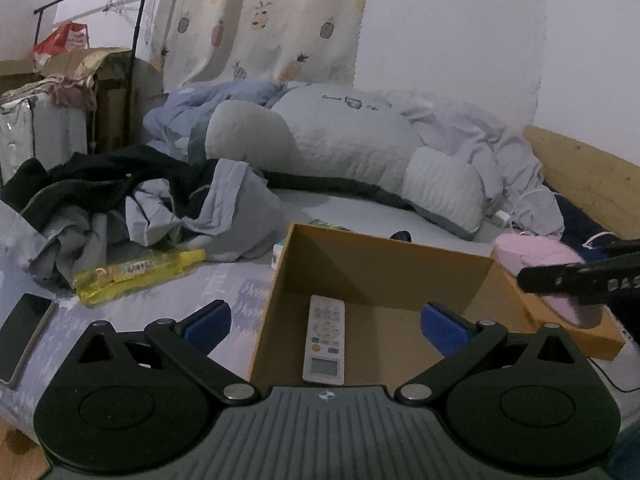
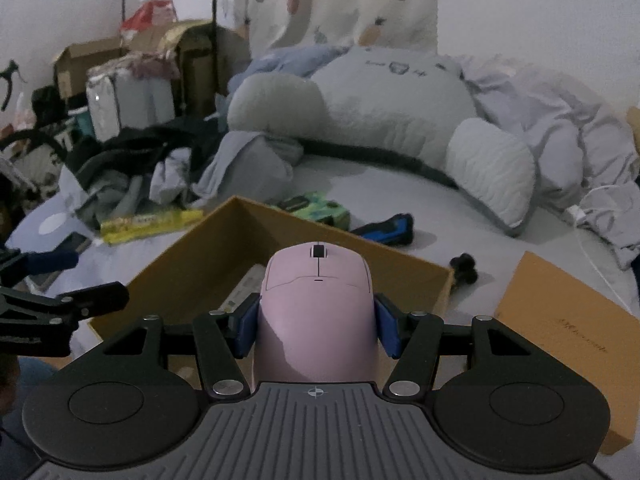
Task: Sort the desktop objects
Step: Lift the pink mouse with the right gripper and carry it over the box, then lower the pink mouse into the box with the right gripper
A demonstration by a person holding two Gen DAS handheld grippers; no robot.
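At the far left of the left wrist view a dark phone (image 1: 24,332) lies flat on the bed sheet (image 1: 240,280). Just right of it a yellow packet (image 1: 136,272) lies with its long axis running left to right, its capped end toward the right, beside a heap of dark and grey clothes (image 1: 120,200).

The left gripper (image 1: 326,322) hangs over the near edge of the open cardboard box (image 1: 384,256), its blue pads (image 1: 208,322) spread wide with nothing between them. Inside the box, on its floor, lies a white remote control (image 1: 325,344). Its long axis runs along the gripper's line of sight, display end nearest the camera and button end pointing away toward the far wall of the box.

Behind the box a green packet (image 2: 316,206) sits on the sheet, and to its right a black and blue tool (image 2: 388,228) lies aslant. A large pale cushion (image 1: 340,136) stretches across the back of the bed.

The right gripper (image 2: 318,326) is closed on a pink mouse (image 2: 316,304), the blue pads (image 2: 386,328) pressing its two sides. The mouse is held above the near part of the box, long axis straight ahead, its scroll wheel end pointing away from the camera. From the left wrist view the mouse (image 1: 544,252) appears at the right, past the box wall.

Right of the box a small dark object (image 2: 464,268) rests on the sheet, and further right lies the flat cardboard lid (image 2: 568,344).
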